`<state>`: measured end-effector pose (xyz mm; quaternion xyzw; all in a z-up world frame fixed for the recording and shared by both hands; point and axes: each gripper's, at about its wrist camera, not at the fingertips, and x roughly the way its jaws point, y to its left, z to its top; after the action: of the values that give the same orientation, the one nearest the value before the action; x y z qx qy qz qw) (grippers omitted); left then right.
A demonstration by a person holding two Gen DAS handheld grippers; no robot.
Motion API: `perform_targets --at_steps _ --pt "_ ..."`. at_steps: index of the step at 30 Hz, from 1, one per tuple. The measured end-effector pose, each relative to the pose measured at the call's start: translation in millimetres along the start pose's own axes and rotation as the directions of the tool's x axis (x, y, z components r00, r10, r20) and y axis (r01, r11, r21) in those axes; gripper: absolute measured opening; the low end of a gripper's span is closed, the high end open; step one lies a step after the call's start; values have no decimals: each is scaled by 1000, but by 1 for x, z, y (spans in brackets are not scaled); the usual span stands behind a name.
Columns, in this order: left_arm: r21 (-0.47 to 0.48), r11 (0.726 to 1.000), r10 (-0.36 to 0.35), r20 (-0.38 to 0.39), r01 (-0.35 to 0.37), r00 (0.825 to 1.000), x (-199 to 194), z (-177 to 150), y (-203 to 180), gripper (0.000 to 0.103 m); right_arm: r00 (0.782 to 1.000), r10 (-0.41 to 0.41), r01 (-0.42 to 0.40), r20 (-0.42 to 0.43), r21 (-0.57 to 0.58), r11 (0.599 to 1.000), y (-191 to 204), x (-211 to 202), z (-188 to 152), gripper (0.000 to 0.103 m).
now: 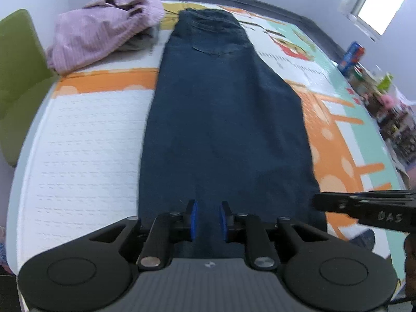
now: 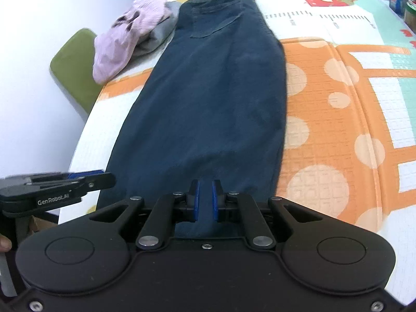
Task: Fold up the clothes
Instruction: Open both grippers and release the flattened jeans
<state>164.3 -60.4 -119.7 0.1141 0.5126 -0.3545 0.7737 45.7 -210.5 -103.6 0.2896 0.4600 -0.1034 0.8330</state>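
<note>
From the left wrist: the left tool (image 1: 208,219) is clamped on the near hem of the dark jeans (image 1: 221,109), which lie lengthwise on the patterned counter (image 1: 88,140) — the fold looks to be starting. The right tool (image 1: 364,208) shows at the side.

From the right wrist: the right tool (image 2: 205,199) also grips the hem; next, I'd guess, carry both toward the waistband together. One pair of jeans, one pink garment (image 2: 124,41) (grey cloth beneath), two tools.

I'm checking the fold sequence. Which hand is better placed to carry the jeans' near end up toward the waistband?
Neither clearly: left gripper and right gripper each have the jeans hem between their pads, side by side. The fold likely needs both together.
</note>
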Motion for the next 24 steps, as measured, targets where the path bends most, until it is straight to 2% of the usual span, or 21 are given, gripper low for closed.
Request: perform_targets --at_steps 5,9,11,13,15,18,19,24 --pt "26 997 -72 -65 74 995 12 -19 -13 21 997 29 -27 -75 28 999 10 13 -21 9" --pt "6 993 -113 -132 114 985 30 -35 -14 21 993 27 -23 -115 39 999 14 28 -37 9" --pt "1 995 -101 -158 102 982 39 -42 -13 21 991 6 0 -130 43 999 16 36 -43 9" --pt "-4 995 -103 -150 103 983 40 -48 -9 20 988 2 8 -153 63 998 14 43 -49 9" --pt "-14 994 -112 -143 111 983 36 -51 -3 20 986 -41 51 -164 62 997 12 45 -57 7" --pt "-19 996 -92 -142 90 986 30 -54 7 19 987 -54 66 -151 75 995 3 38 -66 5" --pt "-17 997 -80 -141 79 987 27 -55 11 19 987 -69 81 -146 78 994 -2 34 -68 0" --pt "-42 998 -53 -142 47 988 15 -63 34 19 985 -90 109 -144 124 986 -25 17 -77 0"
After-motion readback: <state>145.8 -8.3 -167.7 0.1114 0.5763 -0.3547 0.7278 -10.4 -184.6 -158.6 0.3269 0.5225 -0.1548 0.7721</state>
